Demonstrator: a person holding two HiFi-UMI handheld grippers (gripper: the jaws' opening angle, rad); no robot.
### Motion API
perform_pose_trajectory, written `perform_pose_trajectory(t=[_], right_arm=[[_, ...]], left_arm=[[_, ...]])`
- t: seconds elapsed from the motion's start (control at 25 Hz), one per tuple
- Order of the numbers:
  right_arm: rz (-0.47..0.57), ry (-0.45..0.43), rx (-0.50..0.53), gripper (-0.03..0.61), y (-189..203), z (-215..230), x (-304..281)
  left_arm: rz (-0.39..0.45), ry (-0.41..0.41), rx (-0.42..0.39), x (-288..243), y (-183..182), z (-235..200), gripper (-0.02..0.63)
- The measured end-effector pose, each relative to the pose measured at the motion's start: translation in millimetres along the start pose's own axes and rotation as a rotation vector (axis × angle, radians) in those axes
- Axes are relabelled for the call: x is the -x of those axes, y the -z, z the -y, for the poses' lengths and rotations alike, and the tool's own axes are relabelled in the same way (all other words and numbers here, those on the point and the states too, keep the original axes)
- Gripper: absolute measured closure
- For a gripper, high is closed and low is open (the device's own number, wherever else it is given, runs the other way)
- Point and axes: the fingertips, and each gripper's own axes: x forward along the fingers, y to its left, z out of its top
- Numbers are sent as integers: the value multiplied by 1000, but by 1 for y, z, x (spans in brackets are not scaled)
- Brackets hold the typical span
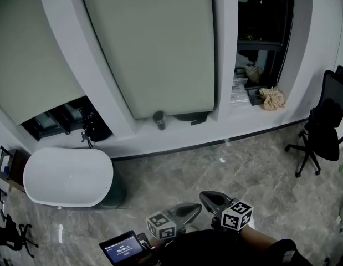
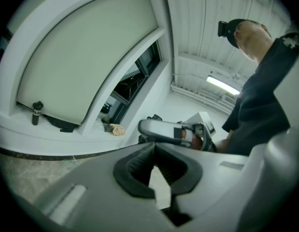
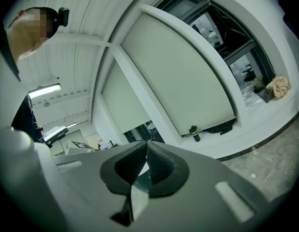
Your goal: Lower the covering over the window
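**Window coverings: one down, one part-way, one bay bare; tools idle**

Progress. Three window bays run across the upper part of the head view. The centre blind [image 1: 154, 49] hangs almost to the sill, with only a thin dark strip under its bottom edge. The left blind [image 1: 27, 65], at the upper left, stops short and leaves a dark band of glass open beneath it. The right bay [image 1: 265, 32], at the upper right, shows bare dark glass and no covering that I can see. In my judgement the centre is as good as done. The left blind, and perhaps the right bay, are what is left. Which one the task means I cannot tell. No pull cord or chain can be made out.

Tools. The left gripper [image 1: 189, 209] and right gripper [image 1: 211, 197] sit at the bottom centre of the head view, close against the person's body and well apart from the window wall. Each gripper's own view shows its jaws pressed together with nothing between them. No lowering is in hand.

Surroundings. On the sill under the centre blind stands a dark flask [image 1: 158, 119], with a flat dark object [image 1: 191, 117] near it. A beige bundle [image 1: 272, 97] lies on the sill of the right bay. A white oval tub [image 1: 68, 176] stands on the floor at lower left, directly before the left blind, so reaching that blind likely means going round it. A black office chair [image 1: 321, 129] stands at the right edge, near the right bay. A small screen [image 1: 122, 247] glows at the bottom left, just beside the grippers.
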Motion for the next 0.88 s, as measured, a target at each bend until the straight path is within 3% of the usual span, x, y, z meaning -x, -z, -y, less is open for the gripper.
perform_pose_trajectory(t=[0.88], right_arm=[[-11,-28,46,571,4,-15,-8]], left_arm=[[27,-13,5,12,-2,-4,614]])
